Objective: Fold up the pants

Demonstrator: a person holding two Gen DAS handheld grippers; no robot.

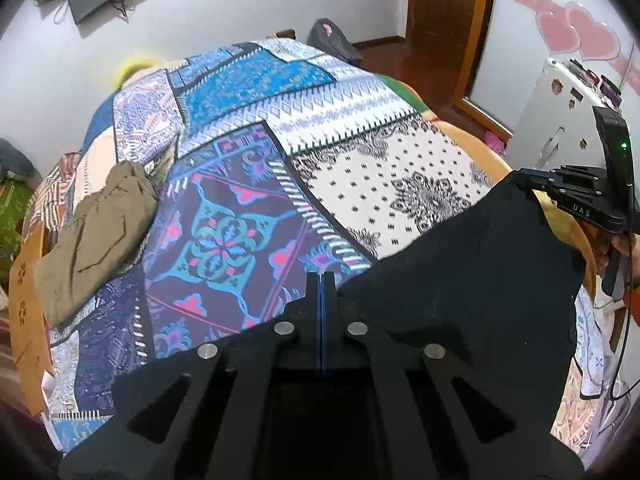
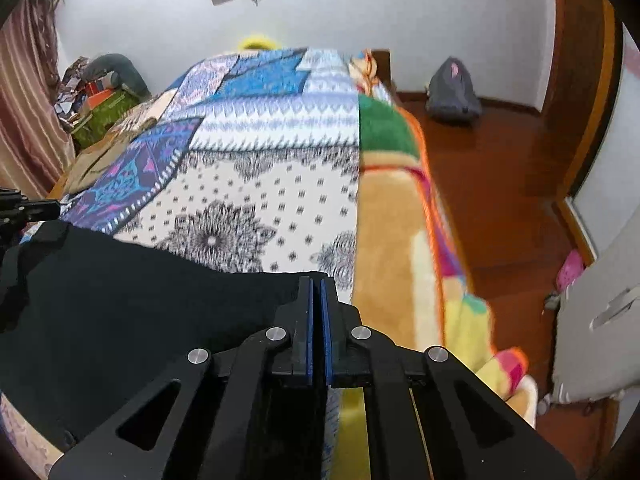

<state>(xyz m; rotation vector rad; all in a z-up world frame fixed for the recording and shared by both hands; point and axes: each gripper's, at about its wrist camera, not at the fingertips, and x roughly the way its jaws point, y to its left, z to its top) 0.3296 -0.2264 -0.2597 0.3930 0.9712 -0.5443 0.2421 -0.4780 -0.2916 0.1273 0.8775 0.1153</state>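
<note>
Black pants (image 1: 460, 280) hang stretched between my two grippers above a bed with a patchwork sheet (image 1: 248, 184). My left gripper (image 1: 321, 280) is shut on one edge of the pants. My right gripper (image 2: 316, 284) is shut on the other edge; it also shows in the left wrist view (image 1: 524, 178) pinching the raised corner. In the right wrist view the black pants (image 2: 120, 300) spread left toward the left gripper (image 2: 56, 208).
Folded olive-brown pants (image 1: 96, 236) lie on the bed's left side. A colourful blanket (image 2: 396, 208) lies along the bed's right edge. A grey bag (image 2: 452, 96) sits on the wooden floor. A white fridge (image 1: 556, 120) stands at right.
</note>
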